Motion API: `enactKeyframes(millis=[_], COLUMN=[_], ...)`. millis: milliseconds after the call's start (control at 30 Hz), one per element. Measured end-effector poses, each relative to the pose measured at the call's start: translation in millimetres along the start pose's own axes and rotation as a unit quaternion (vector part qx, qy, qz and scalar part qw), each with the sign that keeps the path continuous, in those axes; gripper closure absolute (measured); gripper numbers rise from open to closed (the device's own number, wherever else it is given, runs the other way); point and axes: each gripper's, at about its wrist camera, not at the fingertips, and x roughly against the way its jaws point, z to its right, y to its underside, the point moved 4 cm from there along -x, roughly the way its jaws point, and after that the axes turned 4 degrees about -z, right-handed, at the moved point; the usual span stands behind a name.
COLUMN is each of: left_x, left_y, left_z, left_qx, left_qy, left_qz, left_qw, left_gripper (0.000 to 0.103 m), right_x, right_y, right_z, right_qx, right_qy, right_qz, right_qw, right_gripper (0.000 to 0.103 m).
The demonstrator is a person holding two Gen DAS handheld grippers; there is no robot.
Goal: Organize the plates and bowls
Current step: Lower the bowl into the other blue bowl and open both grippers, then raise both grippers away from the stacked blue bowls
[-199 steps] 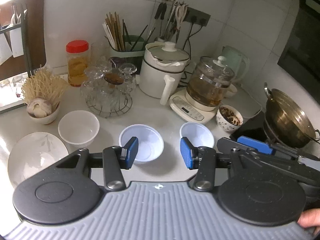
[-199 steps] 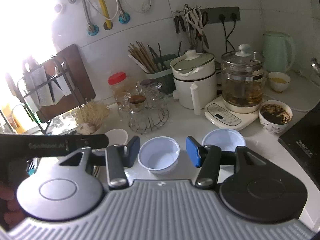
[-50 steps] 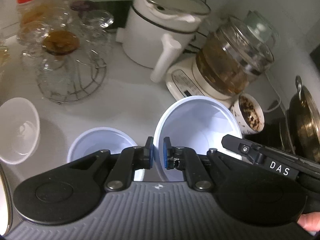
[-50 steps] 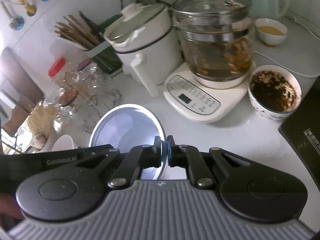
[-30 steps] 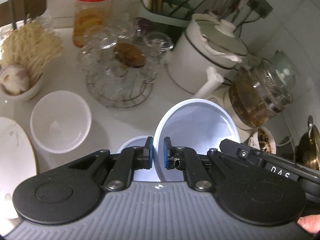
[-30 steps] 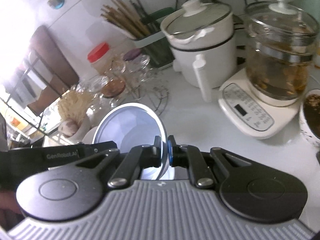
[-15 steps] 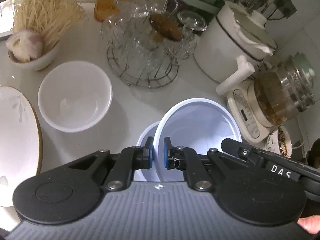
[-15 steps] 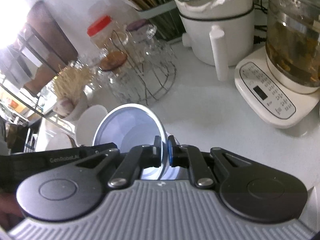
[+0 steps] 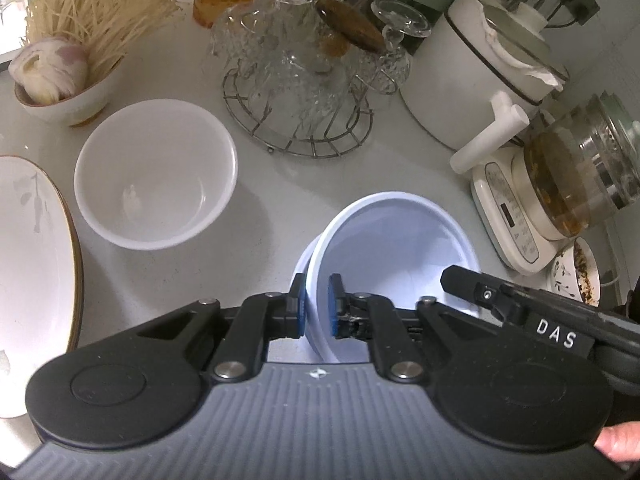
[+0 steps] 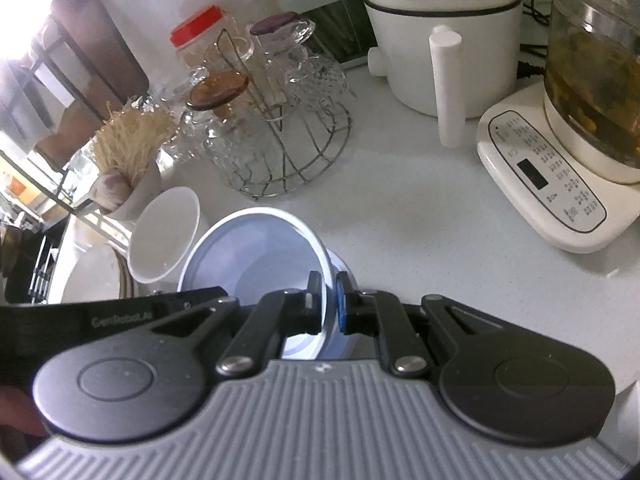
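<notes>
Both grippers hold one pale blue bowl (image 9: 400,248) by opposite sides of its rim. My left gripper (image 9: 316,312) is shut on its near-left rim; my right gripper (image 10: 329,308) is shut on the rim too, and the bowl shows in the right wrist view (image 10: 256,256). The held bowl sits tilted directly over a second blue bowl, whose edge (image 9: 299,268) peeks out beneath it, also in the right wrist view (image 10: 340,266). A white bowl (image 9: 156,172) stands to the left, and a white plate (image 9: 32,248) lies at the far left.
A wire rack of glass cups (image 9: 300,80) stands behind. A white pot (image 9: 480,60) and a glass kettle on its base (image 9: 568,184) are at the right. A bowl of mushrooms and garlic (image 9: 68,60) is at back left. A small filled cup (image 9: 580,276) sits far right.
Both grippers carried the blue bowl leftward and down, from beside the kettle to directly over the second blue bowl. The grips have not changed.
</notes>
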Motion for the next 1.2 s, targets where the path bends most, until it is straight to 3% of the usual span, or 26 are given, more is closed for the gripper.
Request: enactKeyframes(millis=[33,100,633,833,1200], left_x=[1.6,6.0,80.4,107.4,168.8], left_y=[0.2,-0.5,14.4,34.6,76.4], left_z=[-1.1,-2.6,4.3,2.5,-4.2], left_qx=[0.002,0.004,-0.004,-0.025,-0.05], left_qy=[0.0,-0.003,0.01,0.002,0.002], left_qz=[0.003,0.012,0.07,0.089,0.133], left_qw=[1.0,0.9999,0.9975,0.9957,0.9898], left_gripper=[0.067,0.057,0.057,0.057,0.057], right_x=[1.0,4.5,76.1,104.3,133.4], right_y=[-1.2,-2.7,8.3,22.2,61.0], right_z=[1.5,2.4,-28.1,-47.2,-67.6], right_qx=[-0.005,-0.011,0.015,0.032,0.044], right_qy=[0.002,-0.006,-0.02,-0.022,-0.017], right_qz=[0.003,0.013,0.093,0.126,0.142], right_qw=[1.0,1.0,0.995,0.991,0.989], right_gripper=[0.07,0.055,0.055,0.055,0.055])
